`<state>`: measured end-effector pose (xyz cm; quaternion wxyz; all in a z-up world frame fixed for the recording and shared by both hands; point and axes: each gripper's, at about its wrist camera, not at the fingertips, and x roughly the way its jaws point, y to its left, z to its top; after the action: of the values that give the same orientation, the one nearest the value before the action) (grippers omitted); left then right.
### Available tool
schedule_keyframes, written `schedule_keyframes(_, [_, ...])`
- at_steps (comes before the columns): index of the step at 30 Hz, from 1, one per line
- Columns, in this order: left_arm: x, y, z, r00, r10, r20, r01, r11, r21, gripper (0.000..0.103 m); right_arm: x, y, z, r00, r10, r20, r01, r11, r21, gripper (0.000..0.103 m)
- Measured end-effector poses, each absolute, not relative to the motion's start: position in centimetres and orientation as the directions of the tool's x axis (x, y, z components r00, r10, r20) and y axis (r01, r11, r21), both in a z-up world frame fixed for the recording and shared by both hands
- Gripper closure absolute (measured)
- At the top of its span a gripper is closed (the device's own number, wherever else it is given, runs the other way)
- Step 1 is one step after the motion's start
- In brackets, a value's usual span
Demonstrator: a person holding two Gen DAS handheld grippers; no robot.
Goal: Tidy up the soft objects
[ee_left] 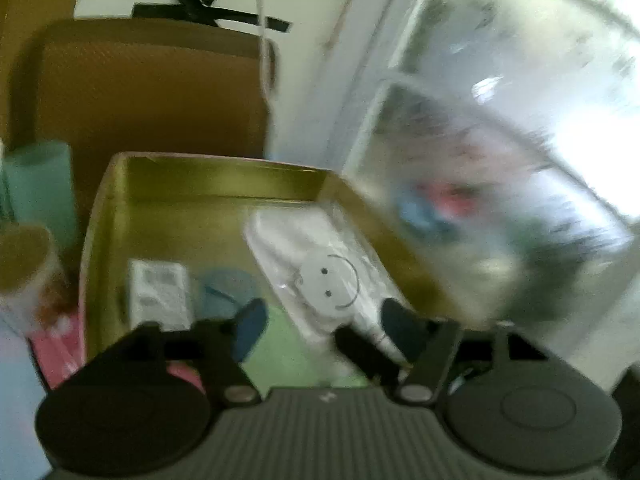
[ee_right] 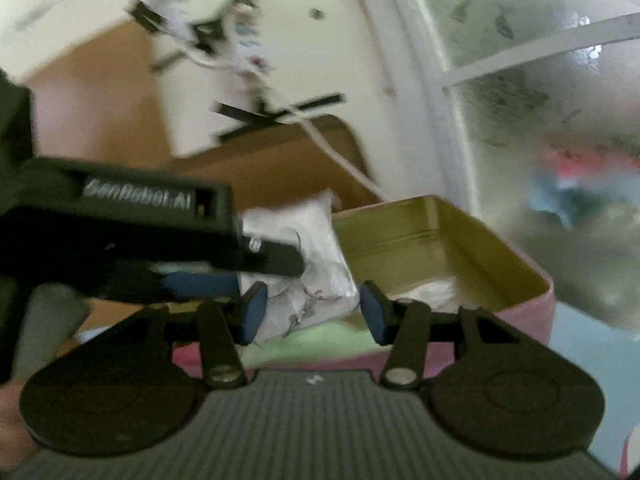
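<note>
A tin point(ee_left: 216, 162) with gold inside walls and a pink outside point(ee_right: 524, 322) holds the soft things. In it lie a white pack in clear plastic with a smiley face point(ee_left: 320, 272), a white labelled packet point(ee_left: 160, 296), a blue item point(ee_left: 226, 290) and a green cloth point(ee_left: 280, 344). My left gripper point(ee_left: 325, 328) hovers over the tin's near part, jaws apart, and the smiley pack's near end reaches between them without being pinched. In the right wrist view the left gripper point(ee_right: 266, 274) comes in from the left beside the white pack point(ee_right: 316, 256). My right gripper point(ee_right: 314, 314) is open just before that pack.
A brown cardboard box point(ee_left: 152, 92) stands behind the tin against a white wall with black tape and a white cable point(ee_left: 262, 40). A frosted window point(ee_right: 540, 80) fills the right side. A teal roll point(ee_left: 38, 184) and pink items point(ee_left: 60, 344) sit left of the tin.
</note>
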<state>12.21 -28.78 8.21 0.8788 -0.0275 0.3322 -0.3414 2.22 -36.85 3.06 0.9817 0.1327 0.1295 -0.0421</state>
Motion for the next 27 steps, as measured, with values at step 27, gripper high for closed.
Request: schedule_keyframes(27, [0.7, -12.8, 6.6, 0.714, -0.369, -0.596, 0.331, 0.927, -0.177, 0.033, -5.2, -29.9, 2.2, 0.966, 0.002, -0.258, 0.056, 0.974, 0.219, 0.038])
